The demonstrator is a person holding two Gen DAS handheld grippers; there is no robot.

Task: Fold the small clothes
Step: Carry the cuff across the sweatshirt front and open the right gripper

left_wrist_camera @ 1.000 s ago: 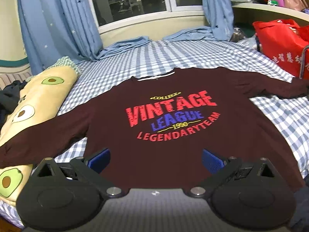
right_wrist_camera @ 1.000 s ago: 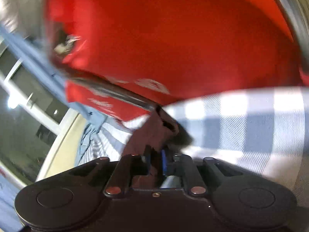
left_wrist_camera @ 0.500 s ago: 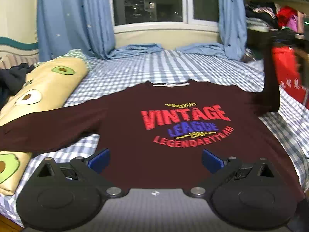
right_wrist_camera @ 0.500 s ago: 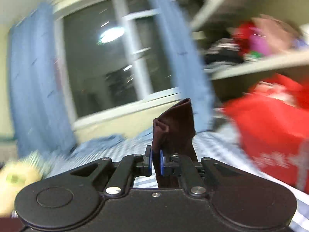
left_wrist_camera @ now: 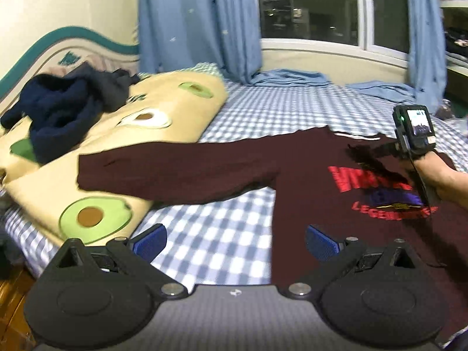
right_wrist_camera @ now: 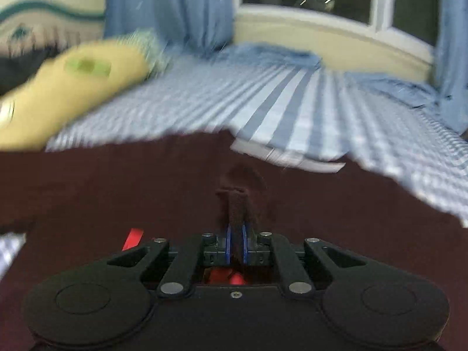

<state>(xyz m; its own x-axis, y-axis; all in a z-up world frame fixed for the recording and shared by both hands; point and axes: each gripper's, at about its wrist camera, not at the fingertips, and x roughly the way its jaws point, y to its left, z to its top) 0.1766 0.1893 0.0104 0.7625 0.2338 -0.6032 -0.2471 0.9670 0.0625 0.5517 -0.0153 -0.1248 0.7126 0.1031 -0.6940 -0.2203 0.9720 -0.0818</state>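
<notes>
A dark maroon long-sleeve shirt (left_wrist_camera: 307,172) with red and blue lettering lies flat on the checked bed. Its left sleeve (left_wrist_camera: 163,172) stretches out over the avocado pillow. My right gripper (right_wrist_camera: 235,244) is shut on the cuff of the right sleeve (right_wrist_camera: 235,204) and holds it over the shirt's chest, below the collar (right_wrist_camera: 286,161). It shows in the left wrist view (left_wrist_camera: 409,143), with the sleeve trailing across the print. My left gripper (left_wrist_camera: 235,239) is open and empty, low over the bed near the shirt's lower left edge.
A yellow avocado-print pillow (left_wrist_camera: 122,134) lies at the left with a heap of dark clothes (left_wrist_camera: 64,108) on it. Blue curtains (left_wrist_camera: 199,23) and a window stand behind the bed. The blue-and-white checked sheet (left_wrist_camera: 278,108) extends to the back.
My right gripper has carried the right sleeve cuff from the bed's right side, up and across, to above the shirt's chest. The left gripper has swung left, toward the left sleeve.
</notes>
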